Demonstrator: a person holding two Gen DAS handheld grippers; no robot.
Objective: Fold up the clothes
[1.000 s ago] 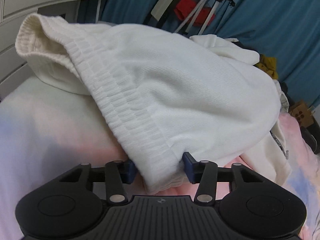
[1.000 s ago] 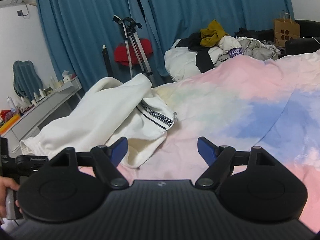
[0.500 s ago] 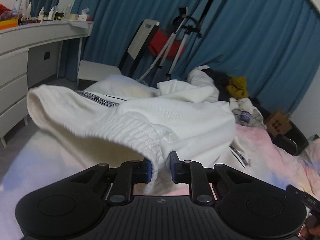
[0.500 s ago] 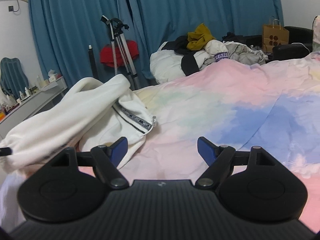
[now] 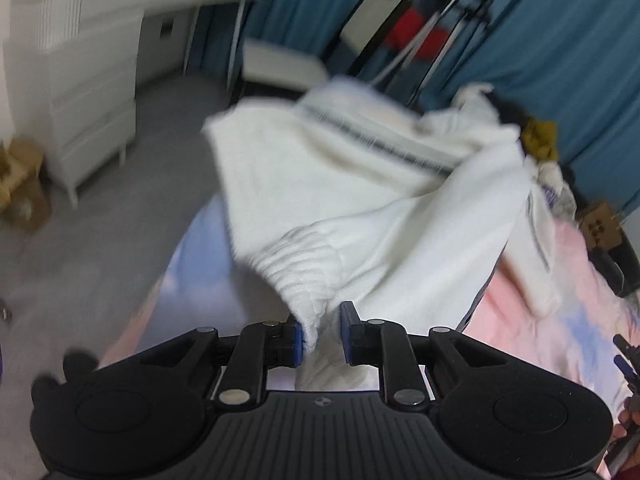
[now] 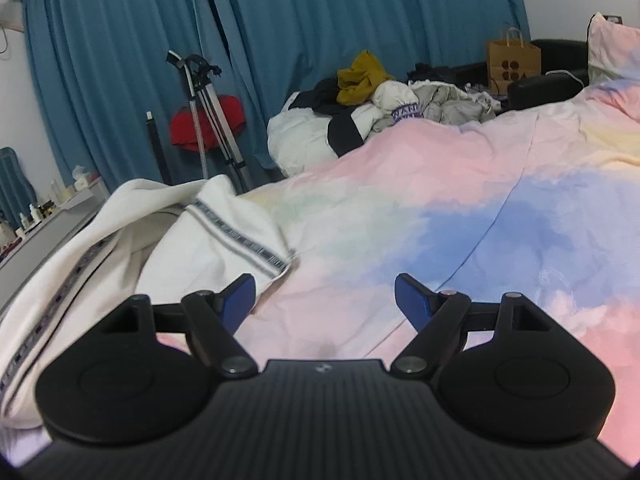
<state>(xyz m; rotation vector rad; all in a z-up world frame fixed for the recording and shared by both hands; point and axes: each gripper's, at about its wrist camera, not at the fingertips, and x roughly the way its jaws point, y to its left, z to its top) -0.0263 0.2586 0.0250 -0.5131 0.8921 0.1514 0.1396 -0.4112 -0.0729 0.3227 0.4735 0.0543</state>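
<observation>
The left tool (image 5: 322, 330) pinches the ribbed waistband of the white trousers (image 5: 372, 200), its blue pads drawn narrow with a bunch of the elastic cloth between them. From that grip the garment stretches away over the near edge of the bed (image 5: 540, 320), and a dark striped band (image 5: 372, 136) runs along one leg; the left wrist view is smeared with blur, so finer folds cannot be made out. In the right wrist view the same trousers (image 6: 132, 240) lie heaped at the left side of the pastel pink-and-blue bedcover (image 6: 460, 220), one hem with its grey lettered tape resting just beside the left blue pad. The right tool (image 6: 325, 294) hangs over bare bedcover with its jaws spread wide and nothing between them. At the far end of the bed sits a pile of other clothes (image 6: 372, 108), topped by a mustard-yellow piece, with a brown paper bag (image 6: 513, 60) behind it. Blue curtains (image 6: 320, 40) close off the back wall, and a folded tripod (image 6: 208, 112) leans against them beside something red. A white chest of drawers (image 5: 84, 92) stands on the grey floor to the left of the bed.
</observation>
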